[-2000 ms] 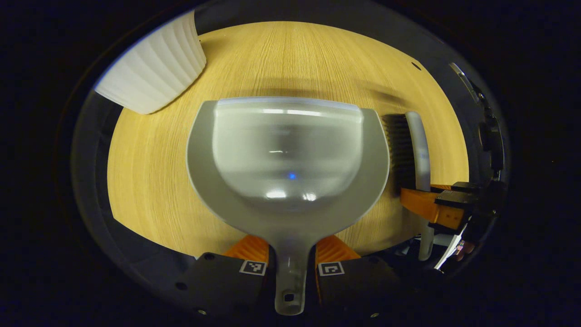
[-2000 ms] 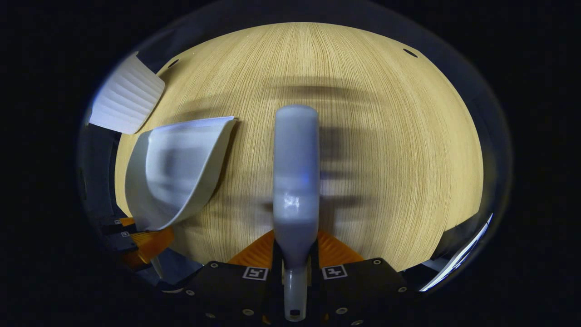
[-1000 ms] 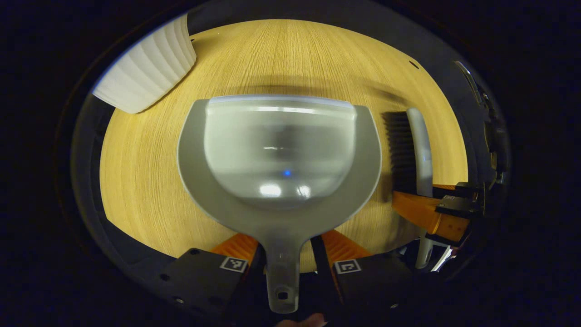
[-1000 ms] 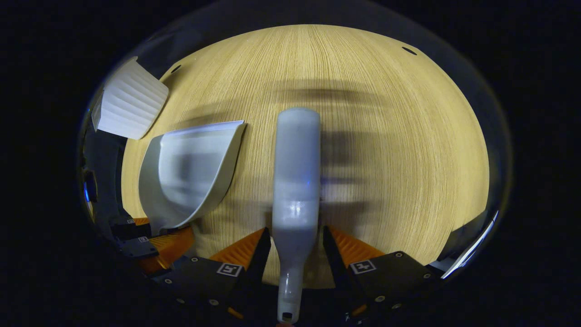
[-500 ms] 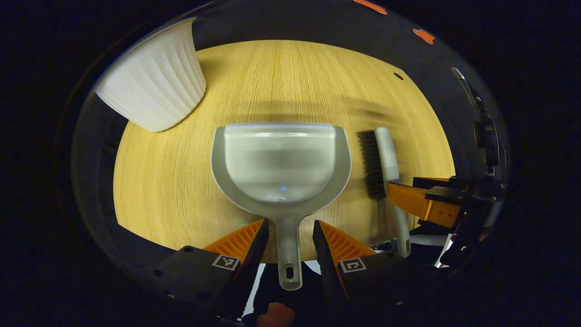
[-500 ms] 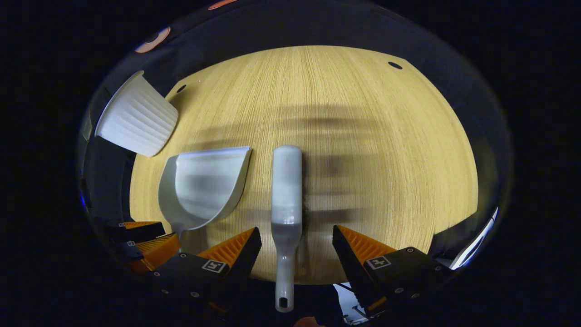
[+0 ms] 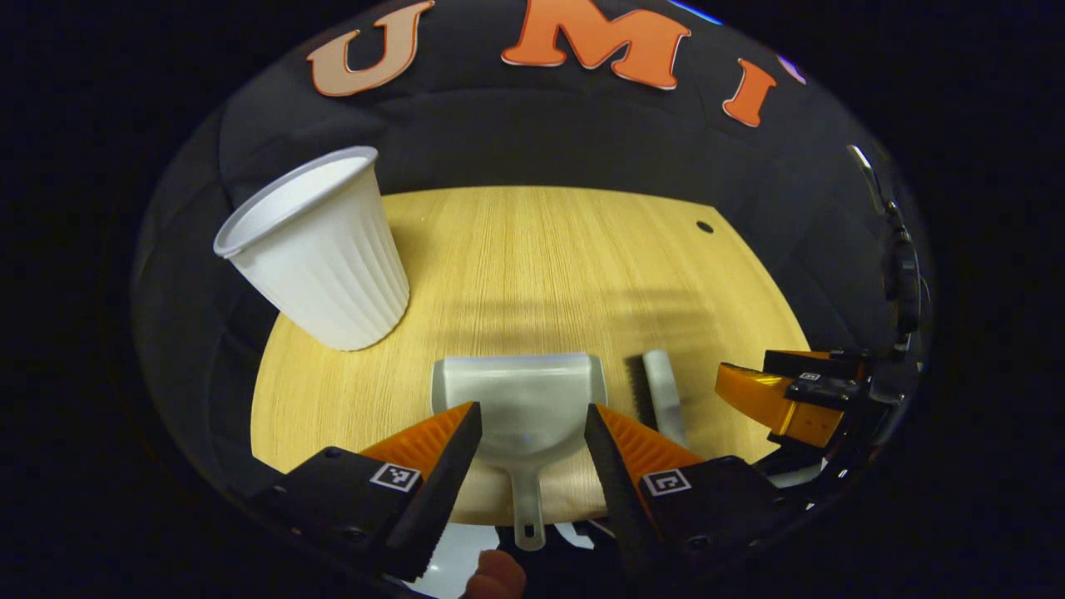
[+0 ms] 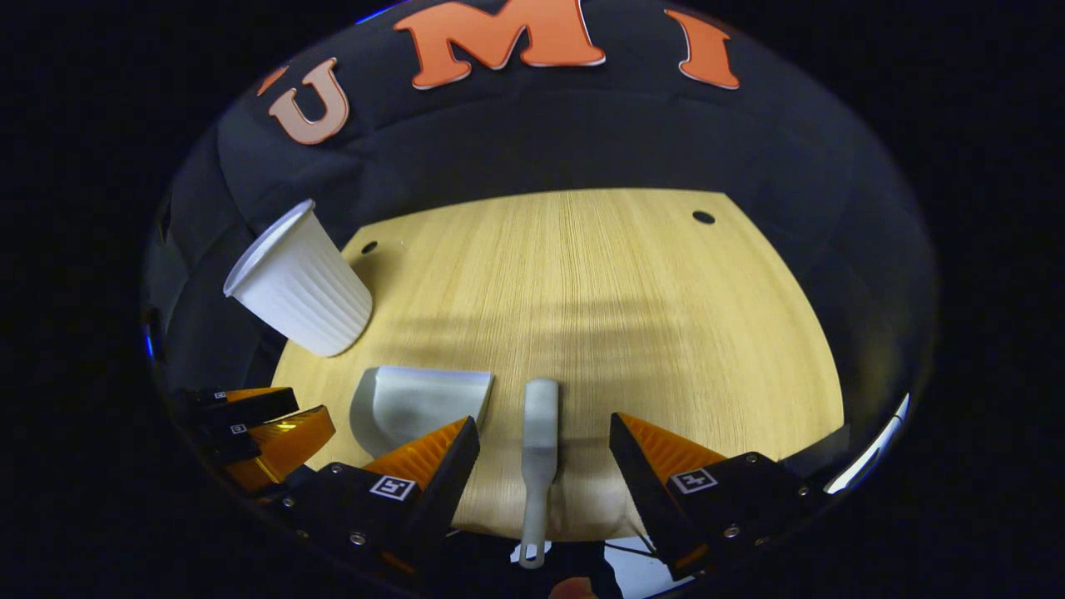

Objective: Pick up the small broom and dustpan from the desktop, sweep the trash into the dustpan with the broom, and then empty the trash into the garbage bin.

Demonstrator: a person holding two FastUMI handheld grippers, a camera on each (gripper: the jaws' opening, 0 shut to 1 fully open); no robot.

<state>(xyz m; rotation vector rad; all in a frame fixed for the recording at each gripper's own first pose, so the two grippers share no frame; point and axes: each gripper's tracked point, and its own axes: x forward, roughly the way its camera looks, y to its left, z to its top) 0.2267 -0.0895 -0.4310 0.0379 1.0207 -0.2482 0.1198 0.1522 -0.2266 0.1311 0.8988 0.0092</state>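
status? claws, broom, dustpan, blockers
Left claw open, right claw open, both clear of the handles. Dustpan and broom flat on the desk, side by side. White cup upright, far left. No trash seen.

Dim booth; overhead light casts soft banded shadows across the counter (image 8: pixel 582 283); sharp focus, fisheye-bowed edges.

left gripper (image 7: pixel 532 420), right gripper (image 8: pixel 545 433) both spread, empty.
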